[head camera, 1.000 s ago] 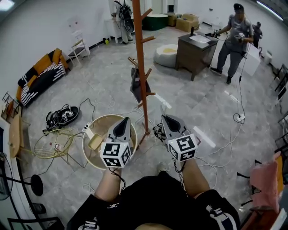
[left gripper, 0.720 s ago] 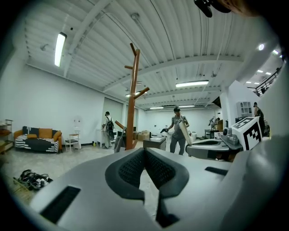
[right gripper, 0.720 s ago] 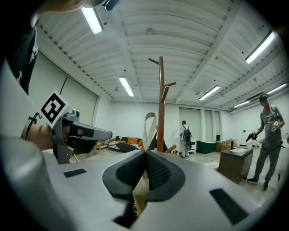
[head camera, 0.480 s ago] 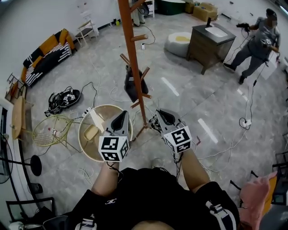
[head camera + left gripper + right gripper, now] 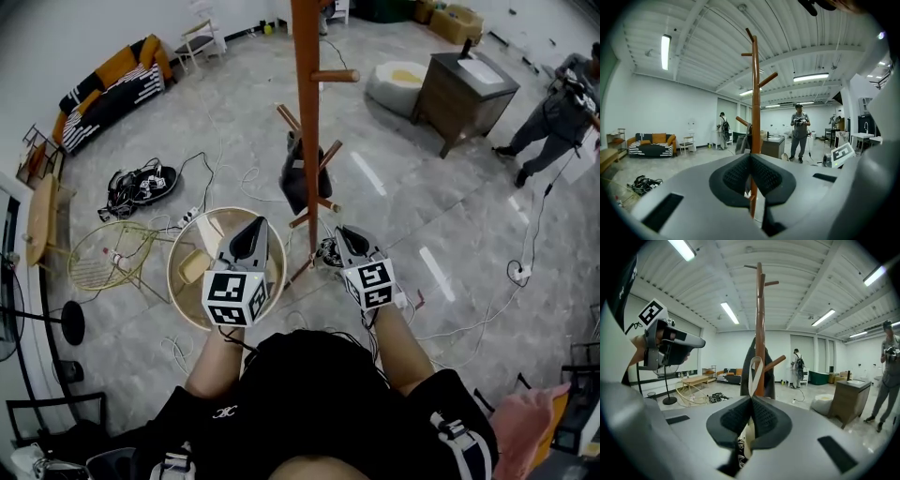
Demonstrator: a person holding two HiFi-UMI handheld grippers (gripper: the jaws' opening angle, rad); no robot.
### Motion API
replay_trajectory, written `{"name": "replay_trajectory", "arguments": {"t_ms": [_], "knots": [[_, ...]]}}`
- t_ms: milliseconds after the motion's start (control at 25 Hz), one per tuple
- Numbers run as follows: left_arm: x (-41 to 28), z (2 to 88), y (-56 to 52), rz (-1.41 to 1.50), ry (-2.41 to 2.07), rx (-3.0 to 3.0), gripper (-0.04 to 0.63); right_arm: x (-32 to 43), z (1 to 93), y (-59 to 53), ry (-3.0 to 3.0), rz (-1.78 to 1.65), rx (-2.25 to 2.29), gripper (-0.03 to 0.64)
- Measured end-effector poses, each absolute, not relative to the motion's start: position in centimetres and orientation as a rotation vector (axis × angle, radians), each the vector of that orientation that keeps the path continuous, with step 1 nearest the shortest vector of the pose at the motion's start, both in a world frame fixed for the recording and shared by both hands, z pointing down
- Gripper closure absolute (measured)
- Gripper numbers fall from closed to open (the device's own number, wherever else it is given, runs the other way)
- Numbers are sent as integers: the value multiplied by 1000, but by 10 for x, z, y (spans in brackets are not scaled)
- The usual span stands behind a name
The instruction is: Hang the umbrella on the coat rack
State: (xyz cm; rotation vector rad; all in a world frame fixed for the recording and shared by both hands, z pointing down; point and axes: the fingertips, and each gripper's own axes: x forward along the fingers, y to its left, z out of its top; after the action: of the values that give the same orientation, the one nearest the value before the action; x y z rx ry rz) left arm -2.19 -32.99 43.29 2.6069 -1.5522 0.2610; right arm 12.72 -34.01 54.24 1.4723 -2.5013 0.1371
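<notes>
Both jaws shut: right gripper (image 5: 751,399) pinches upright umbrella loop (image 5: 754,373); left gripper (image 5: 750,156) empty.

The black-and-white patterned umbrella (image 5: 328,252) dangles below the right tool (image 5: 751,402), its pale strap loop (image 5: 754,373) pinched there, just beside the upright brown wooden coat rack (image 5: 307,122).

Your room is bright, evenly lit by ceiling strip lights (image 5: 665,52) that streak glare across the glossy floor (image 5: 361,176); shadows are faint. Every view bows hard toward its edges, both gripper views darken at the corners, and up close your left gripper (image 5: 750,161) and right gripper (image 5: 752,401) look soft.
</notes>
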Motion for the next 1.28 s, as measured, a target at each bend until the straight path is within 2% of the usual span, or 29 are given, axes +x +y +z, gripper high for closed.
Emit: {"name": "replay_trajectory", "arguments": {"t_ms": [720, 1280], "knots": [[-24, 455, -415, 280, -1518, 2595, 578, 137, 625, -403, -2352, 309, 1433, 601], [-45, 463, -413, 289, -1574, 2549, 578, 117, 657, -419, -2358, 416, 1404, 601]]}}
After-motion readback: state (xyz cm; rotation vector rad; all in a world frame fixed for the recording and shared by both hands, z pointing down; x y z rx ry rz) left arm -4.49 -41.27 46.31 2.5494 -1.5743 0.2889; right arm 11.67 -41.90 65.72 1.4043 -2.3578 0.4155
